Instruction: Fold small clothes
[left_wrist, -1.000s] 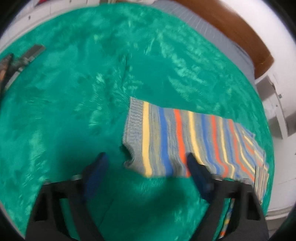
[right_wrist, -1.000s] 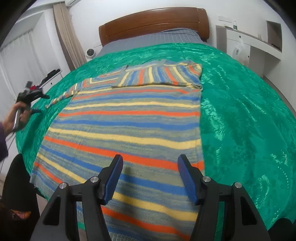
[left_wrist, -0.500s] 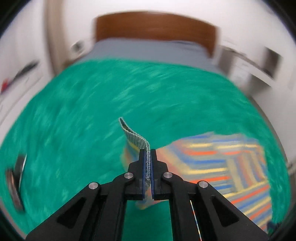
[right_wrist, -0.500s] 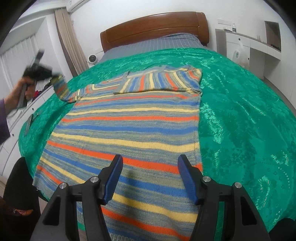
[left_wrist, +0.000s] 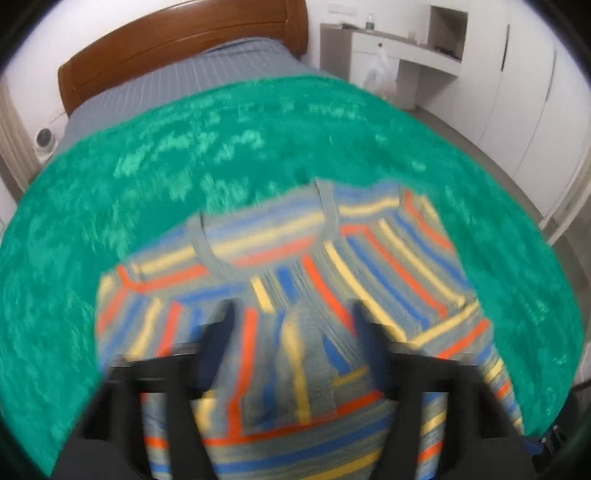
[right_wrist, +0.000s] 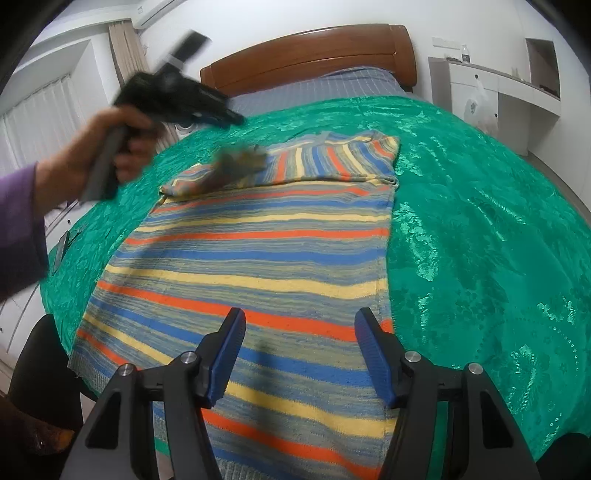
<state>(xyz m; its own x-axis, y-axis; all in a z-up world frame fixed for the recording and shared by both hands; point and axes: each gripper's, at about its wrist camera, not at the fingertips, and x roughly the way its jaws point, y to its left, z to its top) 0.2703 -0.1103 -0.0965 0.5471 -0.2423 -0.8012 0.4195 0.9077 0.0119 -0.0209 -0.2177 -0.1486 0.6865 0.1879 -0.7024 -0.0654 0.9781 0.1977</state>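
Observation:
A striped knit sweater (right_wrist: 266, 251), grey with blue, orange and yellow bands, lies flat on the green bedspread (right_wrist: 480, 229). Both sleeves lie folded across its chest. In the blurred left wrist view the sweater (left_wrist: 295, 280) fills the lower middle, and the left sleeve's cuff (left_wrist: 310, 354) lies loose between the fingers. My left gripper (left_wrist: 291, 332) is open above it. It shows in the right wrist view (right_wrist: 218, 114) held in a hand, above the sleeve end (right_wrist: 240, 162). My right gripper (right_wrist: 299, 354) is open and empty above the sweater's hem.
A wooden headboard (right_wrist: 306, 51) and grey sheet (right_wrist: 317, 86) lie at the far end of the bed. White cabinets (right_wrist: 491, 92) stand to the right, curtains (right_wrist: 40, 118) to the left. A dark flat object (right_wrist: 61, 251) lies near the bed's left edge.
My left gripper carried the left sleeve from the bed's side over onto the sweater's chest, then opened and let it drop. The right gripper has stayed open over the hem.

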